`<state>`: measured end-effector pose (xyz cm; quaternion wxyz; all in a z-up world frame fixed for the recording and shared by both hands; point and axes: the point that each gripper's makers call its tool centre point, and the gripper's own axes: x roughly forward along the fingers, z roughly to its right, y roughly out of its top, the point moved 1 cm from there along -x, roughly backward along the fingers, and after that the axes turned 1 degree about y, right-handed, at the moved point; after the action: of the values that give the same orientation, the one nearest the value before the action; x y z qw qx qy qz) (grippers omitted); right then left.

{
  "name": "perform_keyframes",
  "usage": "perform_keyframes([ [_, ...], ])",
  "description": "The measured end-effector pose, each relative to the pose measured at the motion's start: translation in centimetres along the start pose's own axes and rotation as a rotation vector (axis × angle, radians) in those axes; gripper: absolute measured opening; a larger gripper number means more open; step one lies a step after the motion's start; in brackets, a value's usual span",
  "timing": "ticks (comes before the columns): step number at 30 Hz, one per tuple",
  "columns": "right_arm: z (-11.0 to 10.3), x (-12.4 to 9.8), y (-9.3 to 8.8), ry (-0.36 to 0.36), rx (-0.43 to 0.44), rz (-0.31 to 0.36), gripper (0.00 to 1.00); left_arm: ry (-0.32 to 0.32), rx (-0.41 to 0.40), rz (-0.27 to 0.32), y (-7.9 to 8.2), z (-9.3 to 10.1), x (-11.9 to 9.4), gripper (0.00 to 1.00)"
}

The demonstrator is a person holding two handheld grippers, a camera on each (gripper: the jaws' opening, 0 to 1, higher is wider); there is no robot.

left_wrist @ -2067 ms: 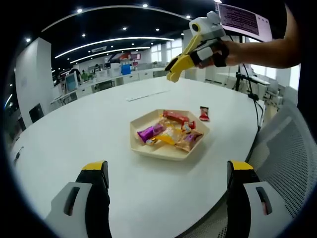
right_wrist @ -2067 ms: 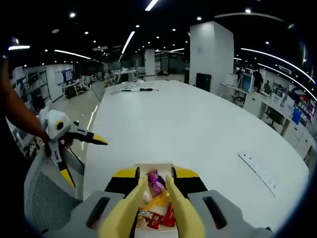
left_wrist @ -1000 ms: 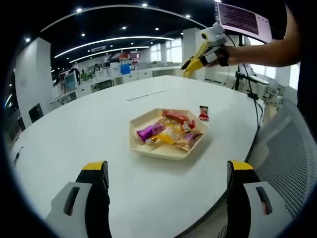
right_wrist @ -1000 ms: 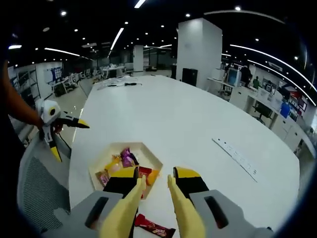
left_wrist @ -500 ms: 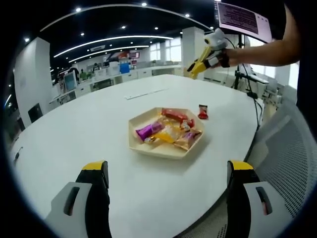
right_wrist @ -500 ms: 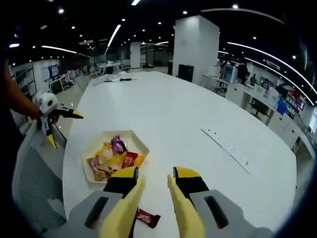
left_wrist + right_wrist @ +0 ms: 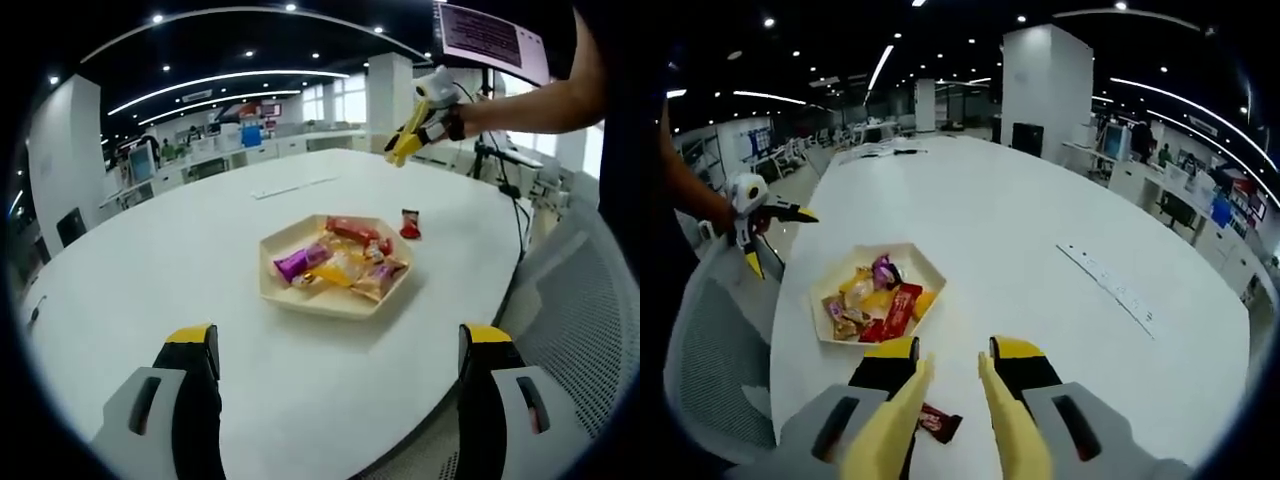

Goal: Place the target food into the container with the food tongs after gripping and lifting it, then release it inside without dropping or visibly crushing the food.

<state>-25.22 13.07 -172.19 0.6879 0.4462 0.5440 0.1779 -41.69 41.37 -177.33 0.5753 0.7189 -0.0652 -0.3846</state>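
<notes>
From my left gripper [image 7: 338, 375] I look across a large, smooth white oval table [image 7: 150, 270]. Its two black, yellow-tipped jaws stand wide apart with nothing between them. Mid-table sits the container — a shallow cream hexagonal tray [image 7: 334, 264] with a low rim — heaped with glossy wrapped snacks: a purple-foil packet [image 7: 300, 264], a red wrapper [image 7: 351, 231], yellow and brown ones beside them. Just beyond the tray's far edge, apart from it, lies a small red wrapped candy [image 7: 409, 223] on the bare tabletop. Above it, held in a person's hand, my right gripper [image 7: 410, 140] hangs in the air, the yellow food tongs pointing down.

In the right gripper view, the pale yellow plastic tongs [image 7: 948, 420] rise from the bottom between the black, yellow-capped jaws; the two arms are a narrow gap apart and hold nothing. The red candy [image 7: 937, 423] lies on the table just left of the tong tips, partly hidden by the left arm. The tray [image 7: 930, 272] is further on to the left. A long white power strip [image 7: 1110, 287] lies well off to the right, and a grey mesh office chair [image 7: 715, 370] stands at the table's left edge. My left gripper [image 7: 770, 235] shows beyond it with its jaws spread.
</notes>
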Motion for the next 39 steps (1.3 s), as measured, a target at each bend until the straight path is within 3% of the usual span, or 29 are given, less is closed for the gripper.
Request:
perform_keyframes([
  [14, -0.6, 1.8, -4.3, 0.059, -0.005, -0.107, 0.27, 0.002, -0.001, 0.0, 0.0, 0.0, 0.0, 0.95],
  [21, -0.4, 2.5, -5.8, 0.049, 0.049, -0.138, 0.26, 0.004, 0.004, 0.002, 0.0, -0.1, 0.0, 0.95],
  [32, -2.1, 3.8, -7.2, 0.129, 0.049, -0.181, 0.26, 0.007, 0.001, 0.0, 0.0, -0.1, 0.0, 0.95],
  [39, -1.8, 4.2, -7.6, 0.128, 0.08, -0.193, 0.27, 0.002, 0.006, -0.004, -0.1, 0.0, 0.0, 0.95],
])
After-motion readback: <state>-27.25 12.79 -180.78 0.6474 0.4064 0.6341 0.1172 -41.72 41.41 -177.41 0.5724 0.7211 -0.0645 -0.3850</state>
